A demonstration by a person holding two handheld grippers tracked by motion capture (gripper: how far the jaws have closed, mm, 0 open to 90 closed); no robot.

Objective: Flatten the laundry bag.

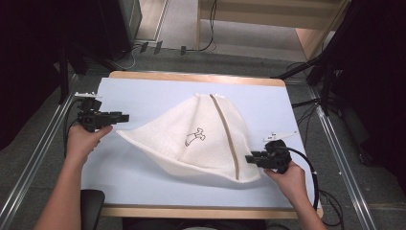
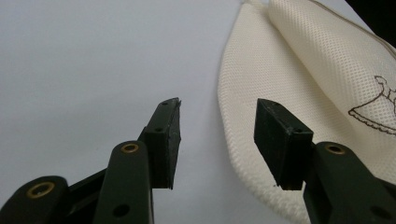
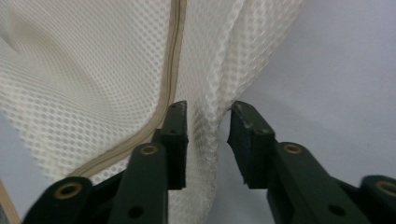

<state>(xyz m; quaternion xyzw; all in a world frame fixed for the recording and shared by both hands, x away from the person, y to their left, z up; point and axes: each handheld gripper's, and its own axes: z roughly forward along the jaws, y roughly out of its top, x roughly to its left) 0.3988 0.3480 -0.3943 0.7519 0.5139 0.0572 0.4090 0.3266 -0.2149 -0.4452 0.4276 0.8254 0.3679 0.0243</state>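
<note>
You are working on a white mesh bag that is lying spread across the middle of the pale blue bench; a tan zipper is running along it from its far tip to its near right corner, and a small dark drawing is sitting near its centre.

Your left tongs are standing open just off the bag's left point; in the left gripper view the two black jaws are gaping over bare bench, with the bag's rounded edge lying between and past them, and neither pad is touching the fabric.

Your right tongs are sitting at the bag's near right corner, beside the end of the zipper; in the right gripper view the jaws are parted, with a fold of the mesh hanging down into the gap between them; the fabric is lying close to the left pad, though I cannot tell whether it is touching; the pads are not squeezing it; the zipper is running down just to the left of the left jaw.
</note>
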